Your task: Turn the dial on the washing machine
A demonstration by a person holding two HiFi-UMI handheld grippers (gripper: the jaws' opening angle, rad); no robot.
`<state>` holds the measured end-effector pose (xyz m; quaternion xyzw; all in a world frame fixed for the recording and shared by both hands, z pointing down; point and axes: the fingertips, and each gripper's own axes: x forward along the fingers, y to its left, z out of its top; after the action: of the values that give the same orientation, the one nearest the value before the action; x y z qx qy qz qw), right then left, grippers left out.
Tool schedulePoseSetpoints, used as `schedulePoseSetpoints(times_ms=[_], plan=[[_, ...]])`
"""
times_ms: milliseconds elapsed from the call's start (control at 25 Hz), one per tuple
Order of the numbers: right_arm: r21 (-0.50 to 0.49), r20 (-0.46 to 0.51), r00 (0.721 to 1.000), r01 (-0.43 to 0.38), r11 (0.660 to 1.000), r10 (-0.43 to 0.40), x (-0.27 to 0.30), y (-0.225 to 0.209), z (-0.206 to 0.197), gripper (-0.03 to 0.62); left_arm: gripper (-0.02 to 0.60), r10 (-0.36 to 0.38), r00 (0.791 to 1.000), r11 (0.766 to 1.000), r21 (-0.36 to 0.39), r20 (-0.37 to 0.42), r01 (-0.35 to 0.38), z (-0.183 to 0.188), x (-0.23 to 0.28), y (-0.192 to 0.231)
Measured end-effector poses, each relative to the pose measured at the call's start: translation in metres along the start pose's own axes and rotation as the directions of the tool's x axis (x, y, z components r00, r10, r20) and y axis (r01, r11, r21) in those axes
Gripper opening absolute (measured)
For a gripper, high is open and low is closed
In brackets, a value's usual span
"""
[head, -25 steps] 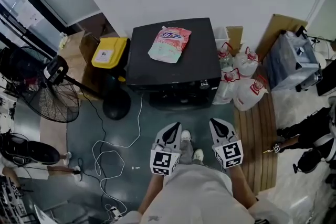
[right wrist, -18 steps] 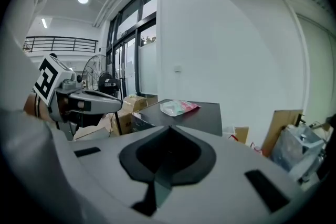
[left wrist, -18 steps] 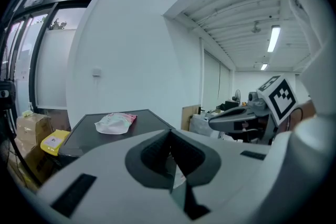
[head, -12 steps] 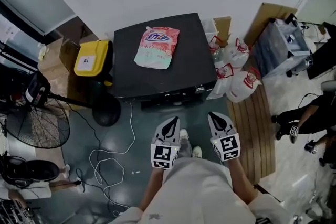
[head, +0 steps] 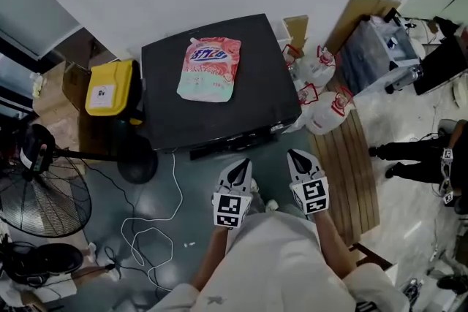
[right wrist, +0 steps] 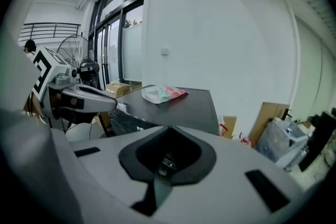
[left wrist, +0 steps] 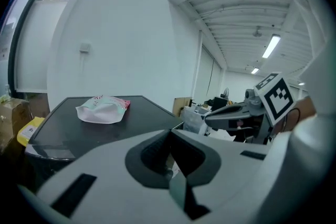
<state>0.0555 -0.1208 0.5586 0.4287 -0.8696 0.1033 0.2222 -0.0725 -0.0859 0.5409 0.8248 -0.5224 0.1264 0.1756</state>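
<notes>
While the left gripper (head: pixel 239 168) and right gripper (head: pixel 298 159) hang pressed shut and empty, the washing machine (head: pixel 212 95) stands at twelve o'clock, its dial (head: pixel 277 129) untouched: the whole turn is left to do

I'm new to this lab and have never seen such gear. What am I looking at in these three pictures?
There is no robot here: a person holds a two-jaw claw in each hand. The top-down picture comes from a camera on their head. The left claw and right claw show near the bottom, each carrying a cube with square markers. The other two pictures come from cameras riding on the claws, looking along their jaws. Both claws are shut and hold nothing. Ahead stands a black washing machine with a pink pouch lying on top. Around it are a yellow bin, a fan and white bags.
</notes>
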Motion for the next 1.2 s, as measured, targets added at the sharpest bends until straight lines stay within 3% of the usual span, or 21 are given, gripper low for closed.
schedulePoseSetpoints(times_ms=[200,560,840,1200], plan=[[0.028,-0.027,0.998,0.05,0.998,-0.049,0.02,-0.002,-0.009,0.025,0.012,-0.057,0.998,0.998,-0.017,-0.027,0.056,-0.012,0.011,0.007],[-0.013,-0.088,0.992,0.086,0.996,-0.087,0.058,-0.001,-0.033,0.059,0.012,-0.097,0.994,0.995,-0.04,-0.058,0.095,-0.03,0.031,0.013],[-0.038,-0.103,0.989,0.101,0.994,-0.104,0.076,-0.007,-0.047,0.091,0.012,-0.091,0.993,0.995,-0.051,-0.069,0.087,-0.04,0.04,0.012],[-0.025,-0.132,0.987,0.089,0.996,-0.091,0.099,-0.015,-0.072,0.178,0.012,-0.039,0.993,0.998,-0.047,-0.109,0.034,-0.055,0.053,0.019]])
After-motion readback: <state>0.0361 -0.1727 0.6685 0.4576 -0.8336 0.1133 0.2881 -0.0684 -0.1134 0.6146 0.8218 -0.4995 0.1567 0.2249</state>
